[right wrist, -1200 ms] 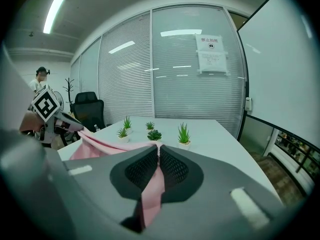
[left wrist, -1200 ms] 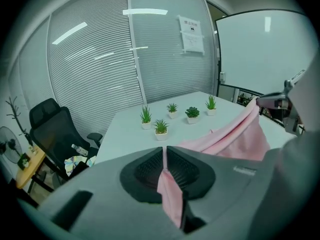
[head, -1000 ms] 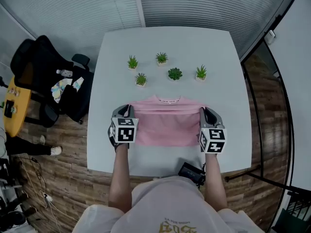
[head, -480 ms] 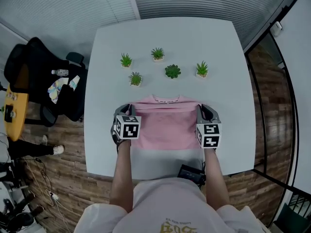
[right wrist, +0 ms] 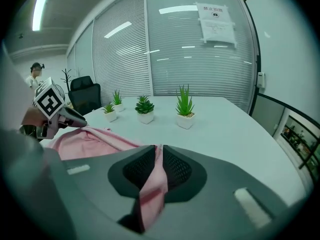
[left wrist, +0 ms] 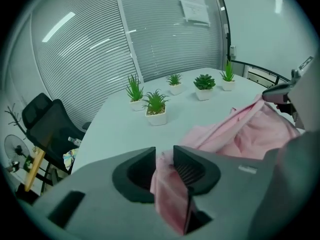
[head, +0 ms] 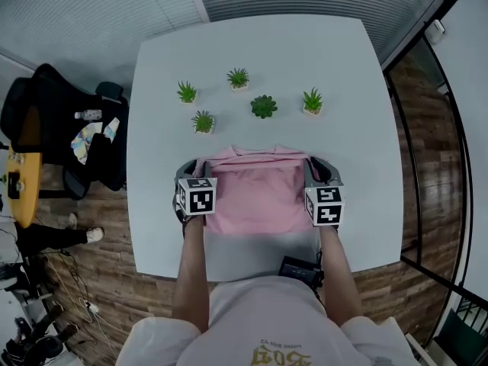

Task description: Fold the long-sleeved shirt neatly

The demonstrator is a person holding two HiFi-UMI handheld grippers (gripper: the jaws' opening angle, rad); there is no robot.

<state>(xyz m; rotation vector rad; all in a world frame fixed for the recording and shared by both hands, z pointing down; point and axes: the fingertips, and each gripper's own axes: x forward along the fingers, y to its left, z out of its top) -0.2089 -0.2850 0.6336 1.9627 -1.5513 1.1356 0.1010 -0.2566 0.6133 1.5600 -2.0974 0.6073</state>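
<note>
- left gripper (left wrist: pixel 164 153): we see the jaws partway apart, having just been opening. A fold of the pink long-sleeved shirt (head: pixel 255 197) sits loosely in the gap.
- right gripper (right wrist: pixel 159 151): the jaws stand at a narrow slit and have also just been opening. A fold of the shirt fills the slit and touches both pads.
- long-sleeved shirt, one: we find it folded on the near half of the white table (head: pixel 259 44), collar toward the far side, with a gripper at each far corner.
- potted plants (head: pixel 264 106), five: all stand in white pots beyond the shirt. The nearest plant (head: pixel 203 121) is near the left gripper and apart from the cloth.
- black device (head: pixel 299 269), one: at the table's near edge.
- black chair (head: pixel 46 128), one: off the table's left side.
</note>
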